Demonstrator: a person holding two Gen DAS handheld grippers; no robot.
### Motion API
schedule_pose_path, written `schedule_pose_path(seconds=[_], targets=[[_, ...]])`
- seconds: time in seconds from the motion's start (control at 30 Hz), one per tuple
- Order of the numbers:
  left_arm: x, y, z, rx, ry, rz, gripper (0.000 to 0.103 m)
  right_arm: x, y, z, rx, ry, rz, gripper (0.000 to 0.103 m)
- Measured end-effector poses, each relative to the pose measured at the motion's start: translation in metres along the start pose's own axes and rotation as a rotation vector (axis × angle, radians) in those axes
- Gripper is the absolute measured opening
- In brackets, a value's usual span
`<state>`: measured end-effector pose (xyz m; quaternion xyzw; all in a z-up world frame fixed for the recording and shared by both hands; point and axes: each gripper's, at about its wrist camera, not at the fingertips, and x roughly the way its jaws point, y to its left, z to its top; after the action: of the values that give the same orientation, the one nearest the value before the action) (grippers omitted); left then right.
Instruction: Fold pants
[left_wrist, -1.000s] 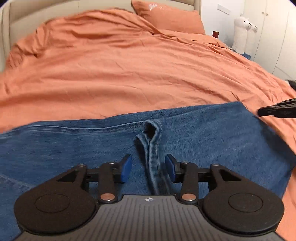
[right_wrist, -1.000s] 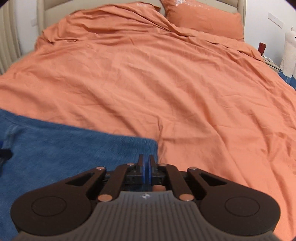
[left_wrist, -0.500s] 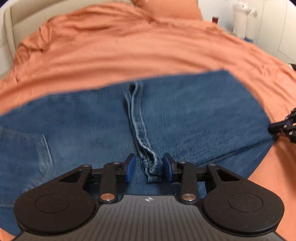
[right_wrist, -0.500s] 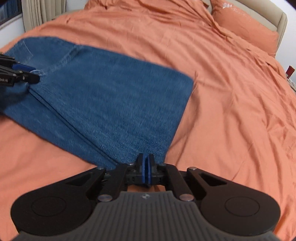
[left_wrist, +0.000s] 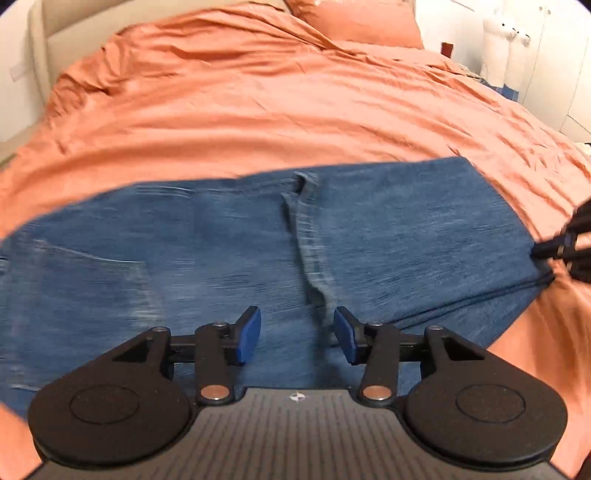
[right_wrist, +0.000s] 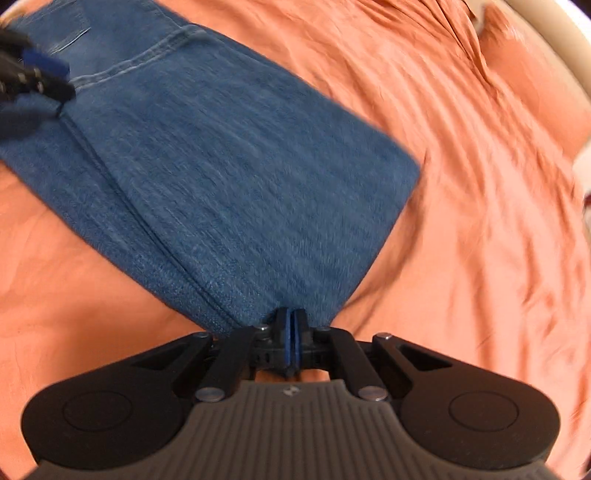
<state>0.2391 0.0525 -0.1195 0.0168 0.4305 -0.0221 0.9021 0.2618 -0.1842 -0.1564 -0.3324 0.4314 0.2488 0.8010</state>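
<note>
Blue denim pants (left_wrist: 406, 236) lie folded on the orange bed cover (left_wrist: 280, 107); they also show in the right wrist view (right_wrist: 229, 173). My left gripper (left_wrist: 297, 334) is open just over the near edge of the pants, with a raised seam ridge (left_wrist: 310, 243) running towards the gap between its blue pads. My right gripper (right_wrist: 291, 325) is shut on the pants' near corner edge. The right gripper shows at the right edge of the left wrist view (left_wrist: 569, 245). The left gripper shows at the top left of the right wrist view (right_wrist: 33, 81).
The bed cover (right_wrist: 480, 184) spreads wide beyond the pants. An orange pillow (left_wrist: 354, 18) and a beige headboard (left_wrist: 74, 29) are at the far end. A white plush toy (left_wrist: 504, 40) and white cabinets (left_wrist: 565, 55) stand at the far right.
My left gripper has opened wider, off the seam ridge it was closing around. My right gripper has stayed shut on the pants' corner and swung, so the pants now fill more of its view.
</note>
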Motion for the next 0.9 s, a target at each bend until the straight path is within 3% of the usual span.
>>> schedule_pose_path(seconds=[0.17,0.27,0.3,0.5,0.73,0.9], targets=[[-0.036,0.061,-0.009,-0.130,-0.014,0.034,0.062,-0.031,0.015,0.030,-0.031,-0.091,0.059,0.000],[-0.057,0.107,-0.016,-0.250,-0.043,0.058,0.064,-0.038,0.038,0.049,-0.125,-0.132,0.041,0.012],[-0.064,0.124,-0.021,-0.297,-0.057,0.070,0.065,-0.039,0.045,0.056,-0.138,-0.139,0.045,0.016],[-0.083,0.236,-0.067,-0.650,-0.133,0.116,0.076,-0.028,0.077,0.100,-0.206,-0.179,0.076,0.016],[-0.050,0.315,-0.116,-0.988,-0.186,-0.021,0.080,-0.001,0.101,0.145,-0.234,-0.197,0.134,0.017],[-0.011,0.341,-0.120,-1.062,-0.188,-0.094,0.080,0.026,0.108,0.170,-0.244,-0.170,0.156,0.016]])
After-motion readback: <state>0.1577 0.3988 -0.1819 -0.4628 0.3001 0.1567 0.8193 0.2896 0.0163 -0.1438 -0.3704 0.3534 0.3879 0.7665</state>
